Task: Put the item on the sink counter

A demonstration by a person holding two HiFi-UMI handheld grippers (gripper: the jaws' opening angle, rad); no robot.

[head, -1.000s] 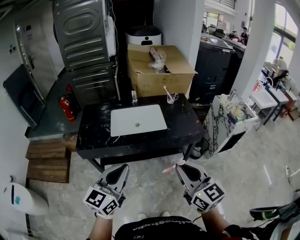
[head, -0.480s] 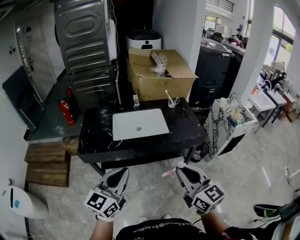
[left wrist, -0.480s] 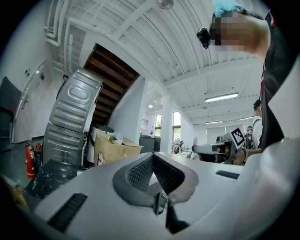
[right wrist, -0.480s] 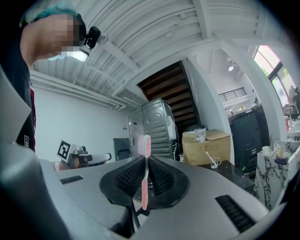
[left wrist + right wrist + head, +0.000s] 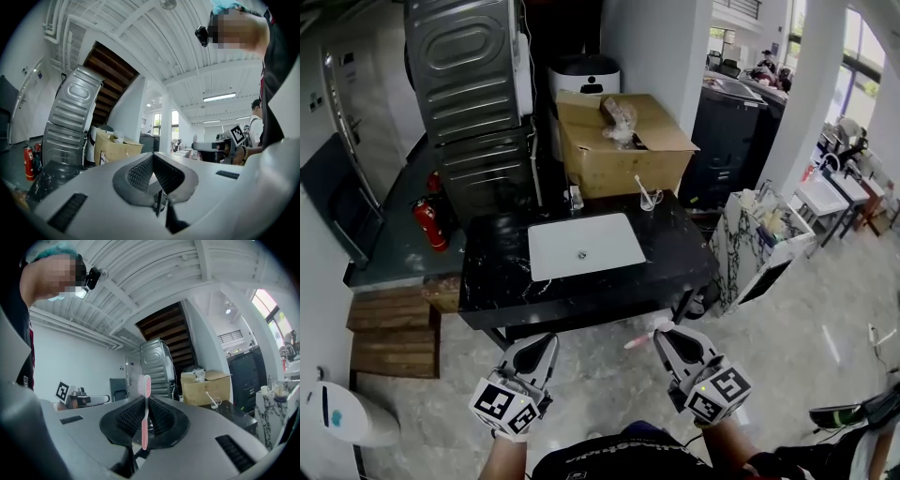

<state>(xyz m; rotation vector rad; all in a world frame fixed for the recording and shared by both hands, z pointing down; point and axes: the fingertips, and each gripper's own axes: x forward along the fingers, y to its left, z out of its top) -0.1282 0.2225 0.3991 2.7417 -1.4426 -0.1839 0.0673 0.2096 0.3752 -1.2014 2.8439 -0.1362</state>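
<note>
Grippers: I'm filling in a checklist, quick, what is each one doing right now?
Left gripper: closed, empty.
Right gripper: closed on the pink toothbrush.

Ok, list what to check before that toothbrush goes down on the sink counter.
1. Grip: ok. The right tool is shut on the handle of the pink toothbrush.
2. Left tool: ok. Jaws together, nothing between them.
3. Landing spot: ok. The sink counter shows bare black top to the right of the white basin.
4. Reach: not ok. Both tools sit short of the counter's front edge.
5. Obstacle: ok. The glass stands at the back edge, away from that spot.
</note>
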